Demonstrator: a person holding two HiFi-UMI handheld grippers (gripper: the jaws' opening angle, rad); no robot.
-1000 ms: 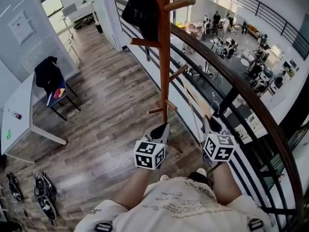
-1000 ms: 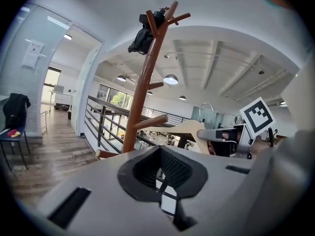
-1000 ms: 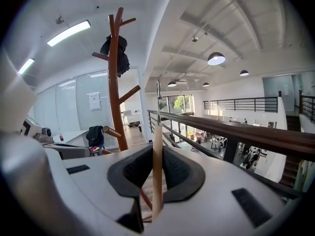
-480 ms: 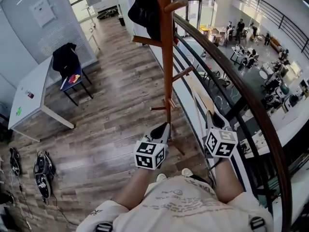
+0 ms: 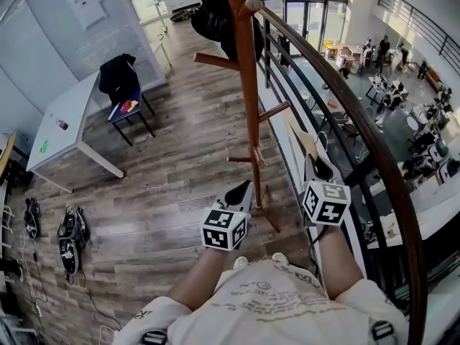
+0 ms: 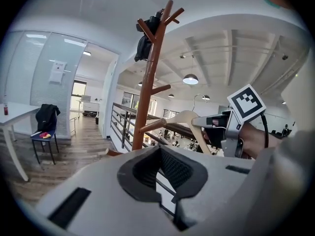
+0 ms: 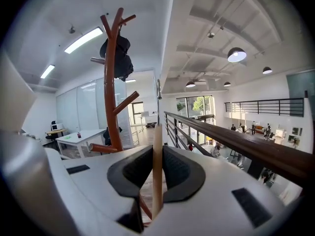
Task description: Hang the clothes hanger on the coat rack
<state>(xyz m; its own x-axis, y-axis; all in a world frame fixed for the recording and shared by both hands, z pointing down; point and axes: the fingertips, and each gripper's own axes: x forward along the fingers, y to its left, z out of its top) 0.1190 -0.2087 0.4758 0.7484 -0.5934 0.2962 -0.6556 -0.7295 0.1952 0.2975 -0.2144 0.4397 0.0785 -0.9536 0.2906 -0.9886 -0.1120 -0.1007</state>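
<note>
Brown wooden coat rack (image 5: 248, 85) stood just ahead, dark garment (image 5: 215, 9) on top, lower pegs bare. Pale clothes hanger (image 5: 305, 144) was low at my right, beside railing (image 5: 359, 128), clamped edge-on in right gripper (image 5: 320, 172). Left gripper (image 5: 240, 192) had jaws together, nothing between. I judged: raise hanger, keep hook upright, lower slowly over bare peg (image 5: 275, 111).

Shirt (image 5: 266, 300): pale cream tee, faint grey print across the chest, short sleeves.
Straps (image 5: 154, 336): dark, buckled, one at each shoulder.
Left gripper (image 5: 247, 185): light grey shell, black textured pads, black-and-white marker cube (image 5: 224, 228).
Right gripper (image 5: 312, 162): same grey shell and cube, with a thin black cable (image 6: 266, 127) along the forearm.
</note>
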